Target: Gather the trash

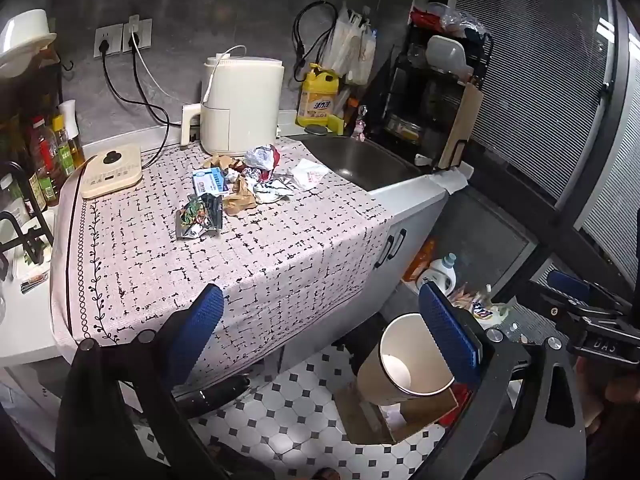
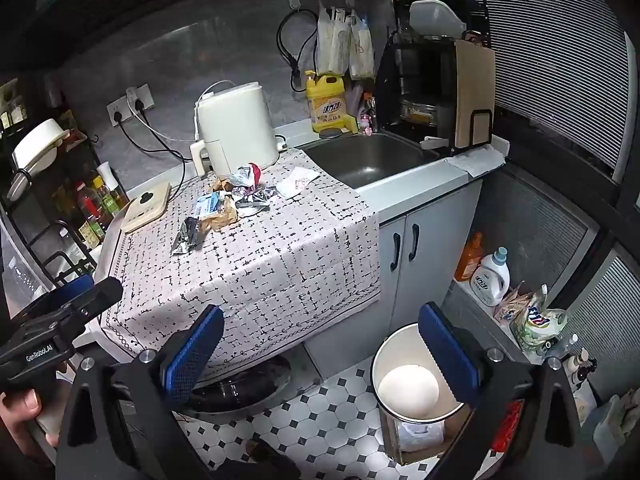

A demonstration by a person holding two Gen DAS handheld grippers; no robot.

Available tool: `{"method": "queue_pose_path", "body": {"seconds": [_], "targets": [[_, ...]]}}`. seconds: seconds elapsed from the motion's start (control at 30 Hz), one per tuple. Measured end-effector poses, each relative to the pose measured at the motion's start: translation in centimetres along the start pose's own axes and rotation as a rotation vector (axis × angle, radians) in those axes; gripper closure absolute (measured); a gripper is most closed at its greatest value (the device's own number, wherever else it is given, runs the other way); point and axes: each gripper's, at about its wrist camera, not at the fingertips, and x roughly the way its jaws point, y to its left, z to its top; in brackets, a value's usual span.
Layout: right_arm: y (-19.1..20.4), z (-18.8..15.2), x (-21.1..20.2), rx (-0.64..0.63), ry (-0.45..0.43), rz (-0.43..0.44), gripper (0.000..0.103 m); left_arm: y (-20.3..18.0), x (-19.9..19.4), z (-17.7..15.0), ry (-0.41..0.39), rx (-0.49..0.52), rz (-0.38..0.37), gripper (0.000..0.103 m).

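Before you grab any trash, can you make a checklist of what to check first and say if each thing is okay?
1. Left gripper fingers open and empty: ok.
2. Right gripper fingers open and empty: ok.
3. Trash pile in plain view on the tablecloth: ok.
4. Paper cup open end up, ready for trash: ok.
5. Nearest piece, the dark snack wrapper, lying apart from the kettle: ok.
6. Grippers close enough to the pile: not ok.

Pink tablecloth [image 1: 248, 264] with black dashes, yellow detergent bottle [image 2: 326, 102], cream appliance [image 1: 240, 108], black-and-white floor tiles [image 2: 320, 420]
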Motion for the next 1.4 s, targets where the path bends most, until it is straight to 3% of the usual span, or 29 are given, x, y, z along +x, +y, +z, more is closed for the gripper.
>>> {"method": "queue_pose_path", "body": {"seconds": [0.13,0.27,0.8,1.4], "targets": [[0.1,-0.1,0.2,-0.004,0.000,-0.006,0.008,0.0,-0.9,-0.2,-0.010,-0.012,-0.004,0.006],[0.2,0.1,-0.2,0.003,0.002,-0.006,0.008,0.3,-0.7,0.6,0.035,-0.019,-0.007,0.006],[1.4,0.1,-0.2,0.013,-0.006,0.040,0.008,1.4,-2.6,0.8,0.013,-0.010,0.016,0.006],[-0.3,-0.1,-2.0,0.019,-0.020,0.032,0.008,-0.7,-2.9,0.6,-0.003,0.005,-0.009,0.006]]}}
